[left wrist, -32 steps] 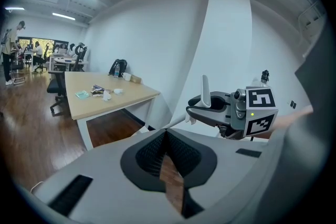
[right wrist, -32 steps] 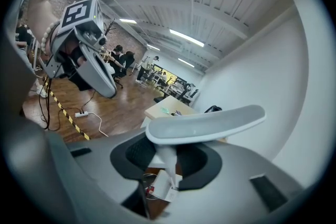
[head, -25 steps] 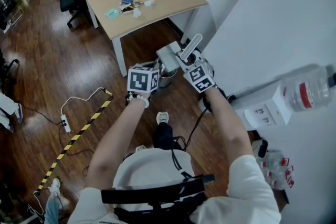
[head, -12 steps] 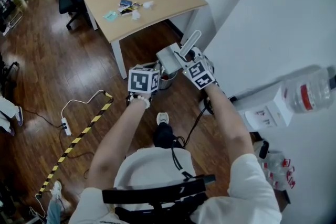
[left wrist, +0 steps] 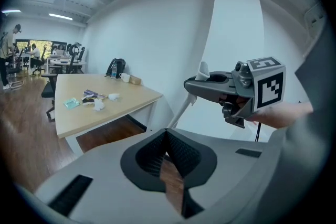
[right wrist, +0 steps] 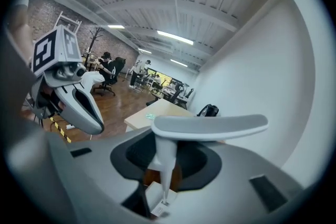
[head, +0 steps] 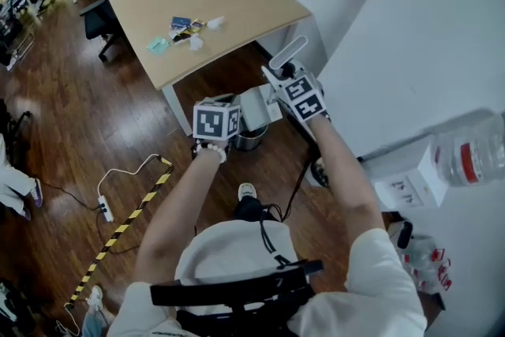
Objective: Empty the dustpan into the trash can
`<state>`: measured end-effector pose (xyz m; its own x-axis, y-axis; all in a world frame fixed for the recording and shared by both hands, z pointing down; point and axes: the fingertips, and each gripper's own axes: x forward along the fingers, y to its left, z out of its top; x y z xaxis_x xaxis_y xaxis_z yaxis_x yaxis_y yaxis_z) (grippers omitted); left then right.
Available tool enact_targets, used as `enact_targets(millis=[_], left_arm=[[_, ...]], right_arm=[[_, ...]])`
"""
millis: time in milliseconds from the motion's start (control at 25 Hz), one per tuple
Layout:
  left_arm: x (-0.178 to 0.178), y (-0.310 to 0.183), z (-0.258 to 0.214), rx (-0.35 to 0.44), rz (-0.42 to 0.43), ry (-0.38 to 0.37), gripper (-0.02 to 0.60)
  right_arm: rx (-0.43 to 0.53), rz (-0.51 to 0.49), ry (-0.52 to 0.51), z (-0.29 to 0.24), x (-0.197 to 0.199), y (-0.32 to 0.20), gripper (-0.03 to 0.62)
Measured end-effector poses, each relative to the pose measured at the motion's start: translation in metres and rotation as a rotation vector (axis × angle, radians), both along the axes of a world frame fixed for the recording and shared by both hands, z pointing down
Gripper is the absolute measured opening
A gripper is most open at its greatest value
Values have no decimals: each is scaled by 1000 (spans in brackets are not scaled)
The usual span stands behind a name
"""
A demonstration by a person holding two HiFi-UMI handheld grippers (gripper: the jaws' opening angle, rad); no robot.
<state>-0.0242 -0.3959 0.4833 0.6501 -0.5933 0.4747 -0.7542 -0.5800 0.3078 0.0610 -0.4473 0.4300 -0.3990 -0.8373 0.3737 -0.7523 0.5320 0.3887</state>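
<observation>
The dustpan (head: 259, 105) hangs just above the trash can (head: 251, 143), which stands on the floor (head: 95, 114) beside a leg of the desk (head: 237, 16). The right tool (head: 280, 77) is clenched on the dustpan's thin white shaft (right wrist: 167, 157), below the grey handle (right wrist: 210, 126). The left tool (left wrist: 168, 139) is clenched on nothing, jaws together, and held beside the pan.

From here the pan covers part of the can's mouth, and I cannot tell whether its lip is really inside the rim. If it tips while off-centre, whatever is in it likely lands on the floor. The grip sits high on a slim shaft, so the pan could twist or swing in the jaws as it tilts. It could also knock the can, which nothing is steadying.
</observation>
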Motion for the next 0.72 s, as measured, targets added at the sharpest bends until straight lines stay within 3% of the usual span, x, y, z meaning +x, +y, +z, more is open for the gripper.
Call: enact_targets(millis=[360,720], left_arm=[[52,-76,-1,-5,-7,-18,0],[108,-123,7,-20,-6,-25,0]], right_arm=[[-37,63,-82,-22,64,-86,121],[-63,133,-198,-30,122,-137,120]])
